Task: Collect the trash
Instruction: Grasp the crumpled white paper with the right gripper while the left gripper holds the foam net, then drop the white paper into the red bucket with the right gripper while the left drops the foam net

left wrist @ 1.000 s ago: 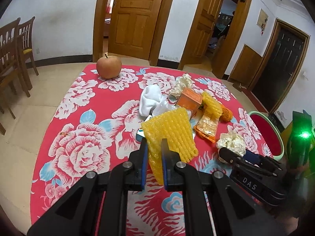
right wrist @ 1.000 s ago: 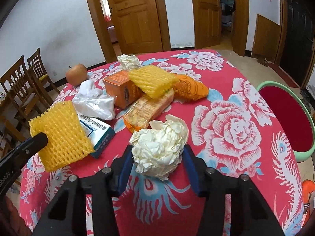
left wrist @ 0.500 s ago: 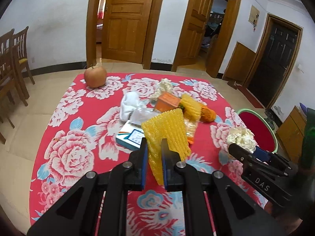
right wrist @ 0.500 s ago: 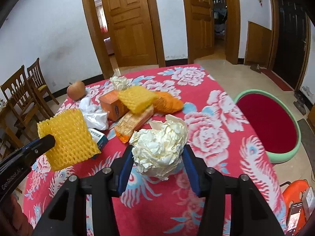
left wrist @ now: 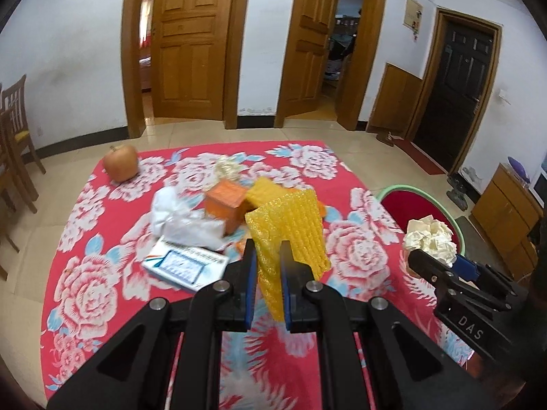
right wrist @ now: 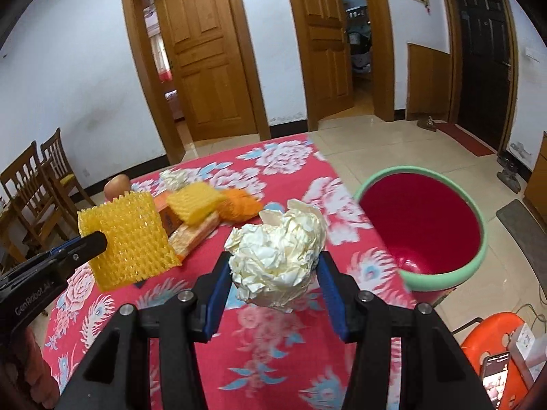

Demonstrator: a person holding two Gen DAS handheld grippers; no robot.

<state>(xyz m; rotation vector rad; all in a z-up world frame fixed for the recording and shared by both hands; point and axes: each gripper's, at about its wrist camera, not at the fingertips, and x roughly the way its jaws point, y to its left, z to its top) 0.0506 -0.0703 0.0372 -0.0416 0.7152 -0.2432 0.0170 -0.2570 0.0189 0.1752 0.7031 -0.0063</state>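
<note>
My left gripper point(left wrist: 267, 259) is shut on a yellow foam fruit net point(left wrist: 290, 229), held above the red floral table point(left wrist: 85, 294); the net also shows in the right wrist view point(right wrist: 128, 235). My right gripper point(right wrist: 273, 273) is shut on a crumpled white paper ball point(right wrist: 278, 256), held above the table's right edge; the ball also shows in the left wrist view point(left wrist: 429, 239). A red bin with a green rim point(right wrist: 424, 225) stands on the floor right of the table. On the table lie an orange box point(left wrist: 227, 201), a white bag point(left wrist: 181, 218) and a blue-white box point(left wrist: 184, 263).
An apple point(left wrist: 121, 162) sits at the table's far left corner. Another yellow net point(right wrist: 195, 201), an orange wrapper point(right wrist: 239, 205) and a biscuit pack point(right wrist: 193, 235) lie mid-table. Wooden chairs point(right wrist: 37, 184) stand left. An orange stool point(right wrist: 495, 352) with a phone is at lower right.
Both grippers have risen and drawn back from the table with their loads and swung right; the red bin now shows much larger in the right wrist view.
</note>
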